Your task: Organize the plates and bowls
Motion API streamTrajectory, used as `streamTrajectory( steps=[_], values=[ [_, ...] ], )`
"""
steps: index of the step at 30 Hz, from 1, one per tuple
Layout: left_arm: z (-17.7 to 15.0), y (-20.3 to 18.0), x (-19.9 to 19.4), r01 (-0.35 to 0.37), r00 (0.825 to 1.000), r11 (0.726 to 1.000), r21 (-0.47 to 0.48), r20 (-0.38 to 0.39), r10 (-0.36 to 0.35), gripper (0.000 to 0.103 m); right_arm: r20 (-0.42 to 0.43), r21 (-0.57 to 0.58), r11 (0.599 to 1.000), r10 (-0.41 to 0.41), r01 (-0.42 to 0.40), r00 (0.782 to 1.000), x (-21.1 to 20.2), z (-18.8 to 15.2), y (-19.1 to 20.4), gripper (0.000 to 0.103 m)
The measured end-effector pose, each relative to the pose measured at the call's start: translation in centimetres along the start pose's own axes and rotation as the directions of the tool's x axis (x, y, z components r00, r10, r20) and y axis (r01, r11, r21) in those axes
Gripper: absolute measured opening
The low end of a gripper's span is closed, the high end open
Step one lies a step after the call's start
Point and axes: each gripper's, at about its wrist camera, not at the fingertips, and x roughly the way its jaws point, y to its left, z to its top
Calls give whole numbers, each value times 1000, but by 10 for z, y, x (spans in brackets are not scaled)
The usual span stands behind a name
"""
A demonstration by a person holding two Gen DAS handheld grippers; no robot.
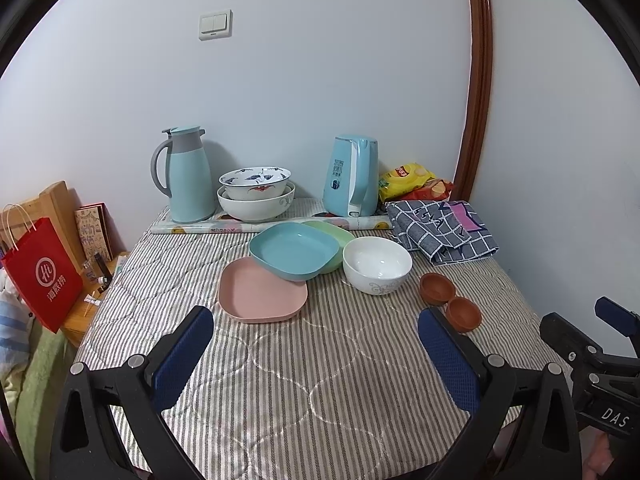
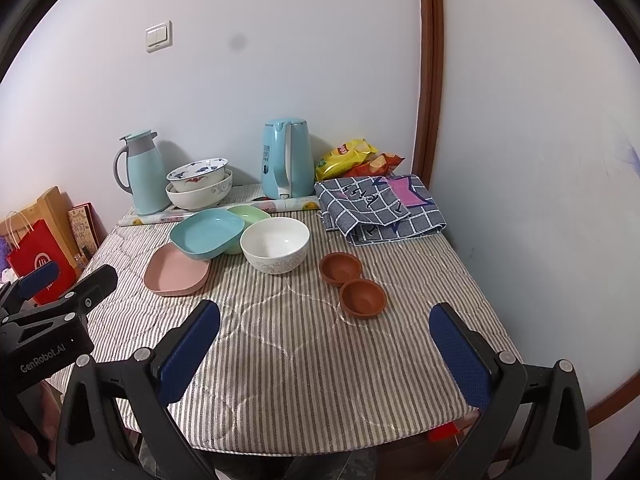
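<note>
A pink plate (image 1: 262, 294) (image 2: 176, 270) lies on the striped table, with a blue plate (image 1: 294, 249) (image 2: 206, 232) resting partly on it and on a green plate (image 1: 334, 234) (image 2: 250, 214). A white bowl (image 1: 377, 265) (image 2: 275, 243) stands to their right. Two small brown bowls (image 1: 437, 287) (image 2: 362, 297) sit further right. Two stacked patterned bowls (image 1: 256, 192) (image 2: 198, 184) stand at the back. My left gripper (image 1: 316, 352) is open and empty, near the table's front. My right gripper (image 2: 326, 344) is open and empty, in front of the brown bowls.
A blue thermos jug (image 1: 188, 174) and a blue kettle (image 1: 352, 176) stand by the wall. Snack bags (image 1: 412, 182) and a folded checked cloth (image 1: 440, 228) lie at the back right. A red paper bag (image 1: 40, 276) stands left of the table.
</note>
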Motion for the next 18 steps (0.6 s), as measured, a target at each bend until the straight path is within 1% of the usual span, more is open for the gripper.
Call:
streamTrajectory(
  steps=[18],
  values=[
    [-1, -1, 2, 1, 1000, 1000, 5, -2, -1, 103, -3, 7, 1000, 10, -10, 1000, 1, 0, 0, 103]
  ],
)
